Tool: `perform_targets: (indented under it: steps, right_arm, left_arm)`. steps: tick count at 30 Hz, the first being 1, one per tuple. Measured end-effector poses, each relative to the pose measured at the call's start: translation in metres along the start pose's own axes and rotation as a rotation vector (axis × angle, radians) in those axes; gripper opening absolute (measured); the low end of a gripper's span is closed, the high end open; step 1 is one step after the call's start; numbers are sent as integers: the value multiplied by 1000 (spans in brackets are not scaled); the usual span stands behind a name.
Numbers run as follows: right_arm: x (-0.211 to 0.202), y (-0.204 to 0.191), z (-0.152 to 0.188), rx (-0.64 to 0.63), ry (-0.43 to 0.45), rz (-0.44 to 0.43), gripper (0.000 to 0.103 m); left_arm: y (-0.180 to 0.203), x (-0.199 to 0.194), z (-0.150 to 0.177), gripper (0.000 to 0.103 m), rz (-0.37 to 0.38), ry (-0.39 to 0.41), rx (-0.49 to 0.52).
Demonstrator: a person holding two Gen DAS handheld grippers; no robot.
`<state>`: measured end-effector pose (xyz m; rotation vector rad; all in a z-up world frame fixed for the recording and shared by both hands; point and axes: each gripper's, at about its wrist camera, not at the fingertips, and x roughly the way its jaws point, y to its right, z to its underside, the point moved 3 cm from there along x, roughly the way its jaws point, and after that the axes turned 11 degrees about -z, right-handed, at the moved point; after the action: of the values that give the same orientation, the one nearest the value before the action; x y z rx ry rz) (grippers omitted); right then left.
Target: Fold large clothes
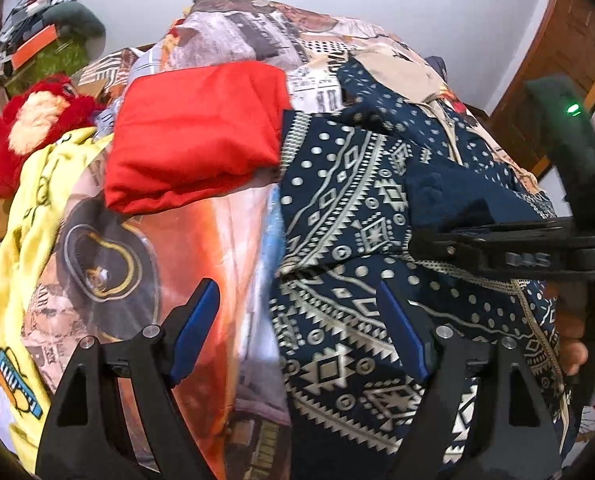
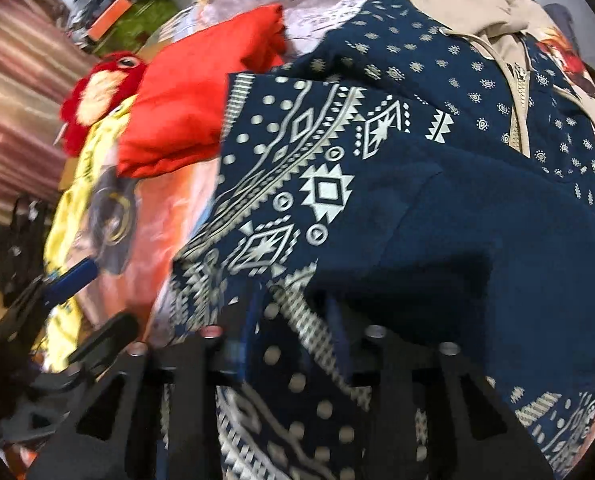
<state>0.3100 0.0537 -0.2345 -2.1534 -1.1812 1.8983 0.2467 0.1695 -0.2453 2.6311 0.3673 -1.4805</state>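
A large navy garment with a white geometric print lies over the printed bedsheet; it fills the right wrist view. My left gripper is open with blue pads, hovering at the garment's left edge, holding nothing. My right gripper is shut on a fold of the navy garment, which drapes over its fingers and hides the tips. The right gripper also shows in the left wrist view, lying sideways on the cloth. The left gripper's blue finger shows at the left of the right wrist view.
A folded red cloth lies beyond the garment. A red plush toy and a yellow printed cloth lie at the left. A beige zipped garment lies at the far right. A wooden door stands behind.
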Motion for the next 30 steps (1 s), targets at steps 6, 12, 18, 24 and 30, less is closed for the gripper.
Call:
perform_targets:
  steps: [6,12,18,24,30]
  right_arm:
    - [-55,7,14,-55,94,41,35]
    - [-116,34,22,-61,238,171,37]
    - [-172,72,37,-29,368,325,55]
    - [-170,123,52,79,353,361,58]
    - [-137,169,64,235,267,302,58]
  left_arm:
    - [34,3,-14,80,3,9,66]
    - [81,8,-27,80,1,21,181]
    - [125,39,-29,82,-27,-12,319]
    - [134,69,-40,91,-49,-35,330]
    - [126,85,-59,91,-72,-49,260]
